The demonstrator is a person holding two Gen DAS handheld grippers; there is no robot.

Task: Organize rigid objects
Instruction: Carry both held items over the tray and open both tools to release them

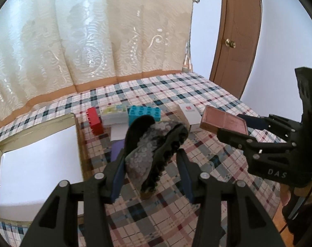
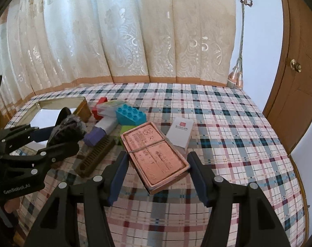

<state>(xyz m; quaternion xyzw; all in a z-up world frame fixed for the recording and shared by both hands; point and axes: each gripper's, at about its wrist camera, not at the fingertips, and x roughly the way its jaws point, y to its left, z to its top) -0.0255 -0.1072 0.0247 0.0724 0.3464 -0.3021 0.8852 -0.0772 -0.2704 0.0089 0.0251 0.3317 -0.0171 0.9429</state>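
Plaid table [image 2: 228, 123] lies bare rightward; left gripper [image 1: 150, 154] pinches a shoe [image 1: 153, 148], right gripper [image 2: 156, 160] a copper tin [image 2: 153, 154].

A soft checked cloth [image 2: 228, 123] covers the table, and a glossy, embossed cream curtain [image 2: 135, 30] hangs behind. The smooth turquoise plastic brick [image 2: 131, 115] looks shiny; the copper-pink embossed slab [image 2: 156, 154] looks matt.

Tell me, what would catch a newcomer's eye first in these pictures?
Probably the two black grippers, each carrying something above the plaid tablecloth: the left gripper holds a dark sequined hair clip, the right gripper a pink rectangular tin. Behind them lies a cluster of bright toy bricks, blue and red, beside an open box at the left.
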